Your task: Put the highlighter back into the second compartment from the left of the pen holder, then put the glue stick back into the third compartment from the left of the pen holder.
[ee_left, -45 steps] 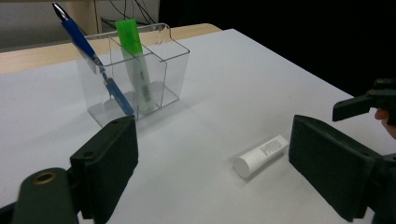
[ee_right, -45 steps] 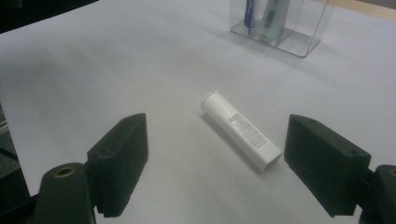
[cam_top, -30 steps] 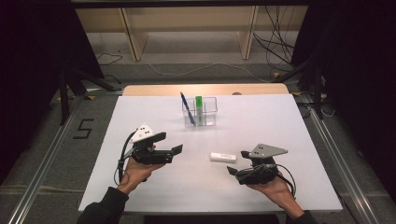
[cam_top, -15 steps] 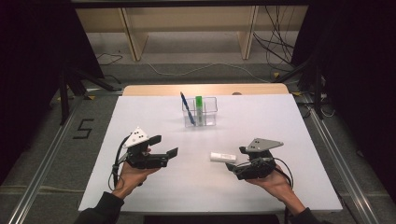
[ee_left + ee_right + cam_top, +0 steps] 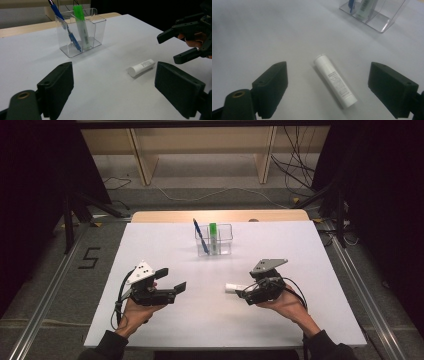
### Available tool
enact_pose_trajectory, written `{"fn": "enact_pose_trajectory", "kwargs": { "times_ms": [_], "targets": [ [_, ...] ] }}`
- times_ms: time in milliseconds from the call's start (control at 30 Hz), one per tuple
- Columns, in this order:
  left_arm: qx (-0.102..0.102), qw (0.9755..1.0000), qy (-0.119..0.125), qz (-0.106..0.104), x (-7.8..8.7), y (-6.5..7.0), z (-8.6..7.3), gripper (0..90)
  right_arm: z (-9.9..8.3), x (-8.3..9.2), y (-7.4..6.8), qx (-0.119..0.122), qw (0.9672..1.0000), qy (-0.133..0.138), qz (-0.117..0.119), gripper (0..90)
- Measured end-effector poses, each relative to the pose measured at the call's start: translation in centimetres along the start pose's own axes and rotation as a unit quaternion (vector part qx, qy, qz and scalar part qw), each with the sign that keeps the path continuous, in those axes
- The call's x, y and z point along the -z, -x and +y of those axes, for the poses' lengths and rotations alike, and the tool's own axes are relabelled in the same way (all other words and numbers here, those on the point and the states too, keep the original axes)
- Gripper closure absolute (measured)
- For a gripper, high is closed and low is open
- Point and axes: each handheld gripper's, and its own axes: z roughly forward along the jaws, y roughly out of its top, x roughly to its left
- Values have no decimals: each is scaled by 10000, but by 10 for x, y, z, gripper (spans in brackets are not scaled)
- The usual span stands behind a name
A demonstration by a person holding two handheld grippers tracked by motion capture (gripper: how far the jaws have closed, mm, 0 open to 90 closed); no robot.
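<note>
On the white bench (image 5: 165, 245), a white tube (image 5: 233, 286) lies flat near the right side, just ahead of the right tool (image 5: 243, 295). Right tool jaws have just been opening and stand wide, with the tube lying between them on the bench, untouched by either pad. Left tool (image 5: 171, 279) hovers well apart from the tube, jaws wide and empty. Farther back stands a clear holder (image 5: 225, 240) containing a blue pen (image 5: 200, 235) and a green marker (image 5: 213, 237).
</note>
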Motion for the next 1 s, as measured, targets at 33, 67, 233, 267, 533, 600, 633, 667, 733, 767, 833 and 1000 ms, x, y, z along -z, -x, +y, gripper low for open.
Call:
{"fn": "enact_pose_trajectory", "kwargs": {
  "times_ms": [33, 67, 233, 267, 533, 600, 633, 667, 733, 767, 833, 1000],
  "targets": [
    [26, 10000, 35, -10, 1, 0, 0, 152, 1, -1, 1, 14, 10000, -39, 25, 168],
    [19, 10000, 36, -9, 2, 0, -1, 152, 3, -3, 2, 28, 10000, -84, 11, 168],
    [0, 10000, 43, 25, 5, 0, -2, 152, 7, -10, 8, 92, 9995, -296, 51, 169],
    [15, 10000, 42, 14, 5, 0, -3, 151, 7, -12, 9, 92, 9993, -346, 51, 170],
    [-20, 10000, 55, 30, 5, 0, -4, 152, 10, -21, 14, 175, 9981, -596, 30, 175],
    [-6, 10000, 49, 25, 4, 1, -5, 152, 11, -22, 15, 177, 9979, -623, 18, 179],
    [-10, 10000, 48, 22, 4, 1, -5, 152, 12, -23, 15, 188, 9978, -641, 7, 179],
    [-17, 10000, 53, 15, 4, 1, -4, 152, 13, -24, 16, 213, 9977, -648, -16, 180],
    [-29, 10000, 83, 10, 4, 1, -4, 152, 14, -25, 16, 256, 9973, -690, 0, 181],
    [-25, 9999, 99, 8, 4, 2, -4, 152, 15, -26, 16, 277, 9971, -707, 8, 183],
    [-40, 9999, 99, 7, 4, 2, -4, 152, 16, -27, 16, 291, 9967, -755, 19, 185],
    [-56, 9999, 129, 33, 5, 1, -4, 152, 18, -31, 17, 395, 9952, -900, 25, 193]
  ]
}}
